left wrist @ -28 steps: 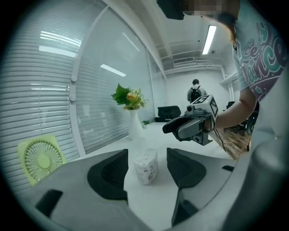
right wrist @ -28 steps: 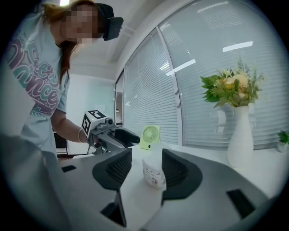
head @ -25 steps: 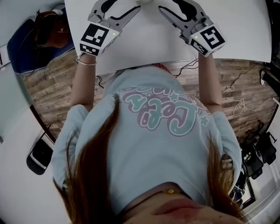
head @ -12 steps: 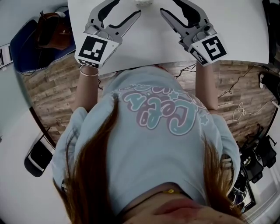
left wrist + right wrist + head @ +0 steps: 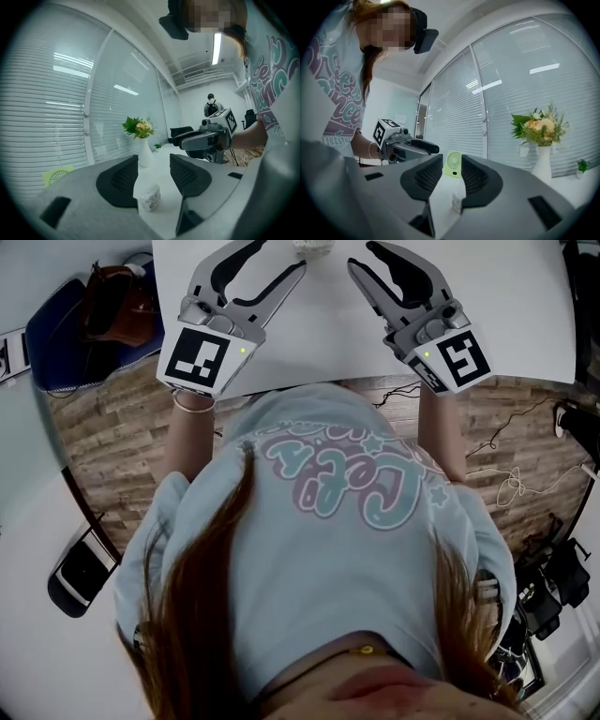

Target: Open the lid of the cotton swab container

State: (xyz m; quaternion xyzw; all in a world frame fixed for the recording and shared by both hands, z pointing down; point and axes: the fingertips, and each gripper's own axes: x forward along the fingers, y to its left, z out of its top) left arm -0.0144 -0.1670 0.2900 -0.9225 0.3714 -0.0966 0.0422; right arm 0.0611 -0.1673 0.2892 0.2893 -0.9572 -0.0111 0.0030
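Note:
The cotton swab container [image 5: 312,245], a small white printed tub with its lid on, stands on the white table [image 5: 328,334] at the head view's top edge. My left gripper [image 5: 281,255] and right gripper [image 5: 361,254] point at it from either side, tips short of it. In the left gripper view the container [image 5: 149,198] sits ahead of the left gripper [image 5: 154,174], whose jaws are closing with no pad touching it. In the right gripper view the container [image 5: 457,202] is half hidden behind one pad of the right gripper [image 5: 451,174], which is also closing on nothing.
A white vase of flowers [image 5: 143,140] stands on the table past the container, and a small green fan [image 5: 453,164] by the blinds. A bag on a blue seat [image 5: 103,315] sits left of the table. Cables [image 5: 516,474] lie on the wooden floor.
Both grippers and the table edge have slid a little lower in the head view, and more of the container shows at the top edge. Neither gripper has taken hold of anything.

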